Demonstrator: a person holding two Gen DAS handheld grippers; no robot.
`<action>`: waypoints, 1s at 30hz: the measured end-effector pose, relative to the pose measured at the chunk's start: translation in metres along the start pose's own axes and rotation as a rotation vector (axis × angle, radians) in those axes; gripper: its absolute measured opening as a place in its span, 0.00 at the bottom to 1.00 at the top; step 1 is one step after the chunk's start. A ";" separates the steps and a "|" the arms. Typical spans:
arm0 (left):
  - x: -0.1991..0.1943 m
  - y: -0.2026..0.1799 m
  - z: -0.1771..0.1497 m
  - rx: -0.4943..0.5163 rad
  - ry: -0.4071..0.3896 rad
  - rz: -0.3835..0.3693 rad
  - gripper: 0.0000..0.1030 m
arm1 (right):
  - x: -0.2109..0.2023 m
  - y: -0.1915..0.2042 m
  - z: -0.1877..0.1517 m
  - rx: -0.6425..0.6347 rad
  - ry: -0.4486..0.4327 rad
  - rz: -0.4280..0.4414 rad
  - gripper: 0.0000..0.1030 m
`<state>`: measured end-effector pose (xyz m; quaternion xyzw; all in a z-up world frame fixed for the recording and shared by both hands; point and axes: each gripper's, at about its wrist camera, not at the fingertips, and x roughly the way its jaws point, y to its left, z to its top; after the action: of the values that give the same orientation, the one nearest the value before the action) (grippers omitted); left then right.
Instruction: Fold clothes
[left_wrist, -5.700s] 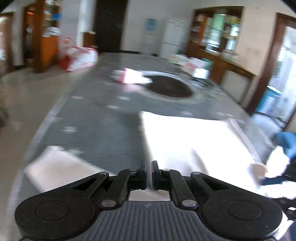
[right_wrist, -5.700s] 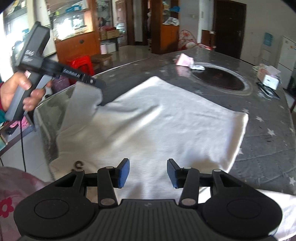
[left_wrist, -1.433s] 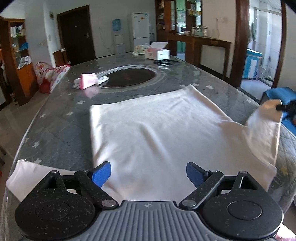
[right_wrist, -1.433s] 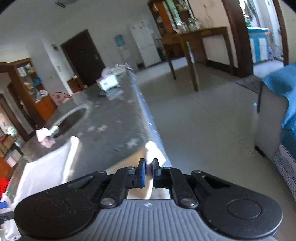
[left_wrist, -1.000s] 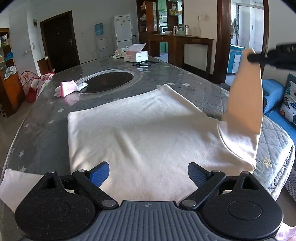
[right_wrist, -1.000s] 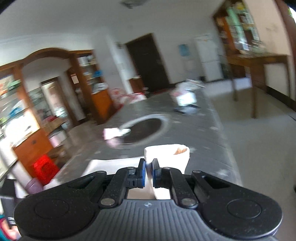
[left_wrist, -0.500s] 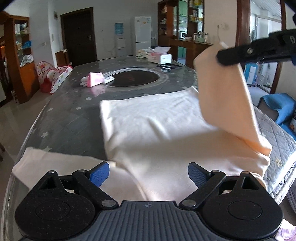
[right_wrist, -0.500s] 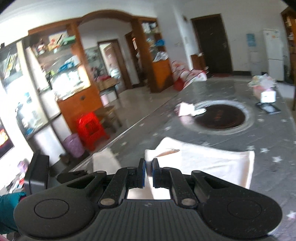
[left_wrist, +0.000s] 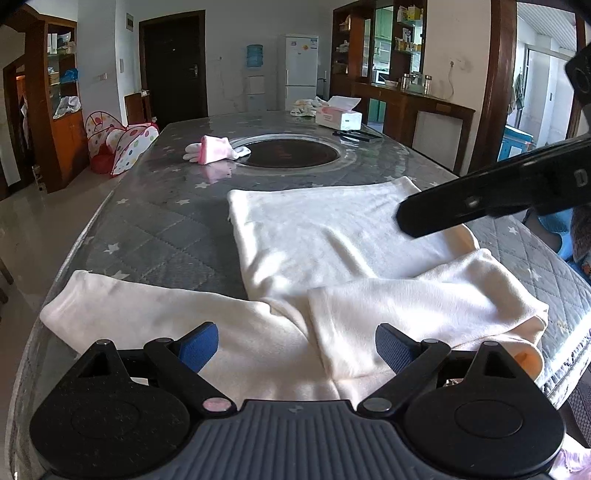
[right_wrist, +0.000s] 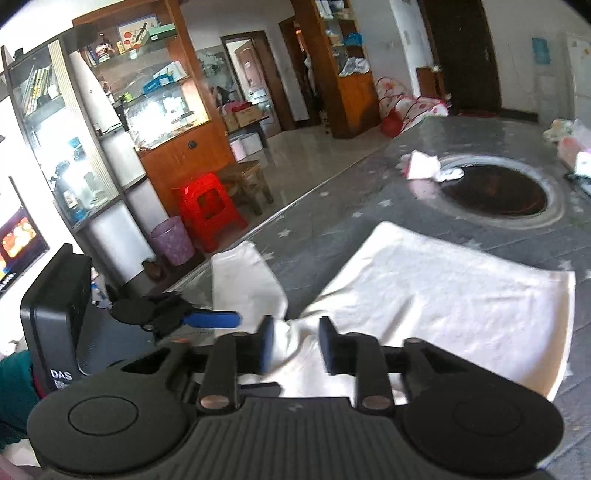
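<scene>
A cream long-sleeved top (left_wrist: 325, 236) lies flat on the grey star-patterned table (left_wrist: 166, 236). Its right sleeve (left_wrist: 424, 306) is folded across the body; its left sleeve (left_wrist: 147, 314) stretches out to the left. My left gripper (left_wrist: 295, 345) is open and empty, hovering over the near edge of the top. My right gripper (right_wrist: 293, 349) is open with cloth lying below its jaws; its black finger (left_wrist: 480, 203) crosses the right of the left wrist view. In the right wrist view the top (right_wrist: 443, 295) and the left sleeve (right_wrist: 243, 280) show.
A pink and white small garment (left_wrist: 212, 148) lies by the round dark hotplate (left_wrist: 291, 150) in the table's middle. A tissue box (left_wrist: 338, 116) stands at the far end. A red stool (right_wrist: 208, 206) and a purple bin (right_wrist: 171, 240) stand on the floor left of the table.
My right gripper carried the right sleeve up and across the body, then opened and let it go. The sleeve now lies folded over the top. My left gripper stayed open.
</scene>
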<state>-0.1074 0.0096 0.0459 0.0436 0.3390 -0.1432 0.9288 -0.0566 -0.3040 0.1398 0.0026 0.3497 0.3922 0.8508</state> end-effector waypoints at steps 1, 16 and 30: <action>0.000 0.001 0.001 -0.002 -0.002 0.002 0.91 | -0.004 -0.002 0.000 -0.002 -0.003 -0.010 0.32; 0.005 -0.025 0.016 0.041 -0.056 -0.163 0.65 | -0.048 -0.065 -0.083 0.052 0.068 -0.244 0.41; 0.034 -0.031 0.005 0.048 0.035 -0.198 0.48 | -0.036 -0.079 -0.074 0.046 0.038 -0.301 0.36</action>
<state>-0.0886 -0.0293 0.0288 0.0343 0.3542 -0.2418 0.9027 -0.0645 -0.4024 0.0837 -0.0379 0.3712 0.2518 0.8930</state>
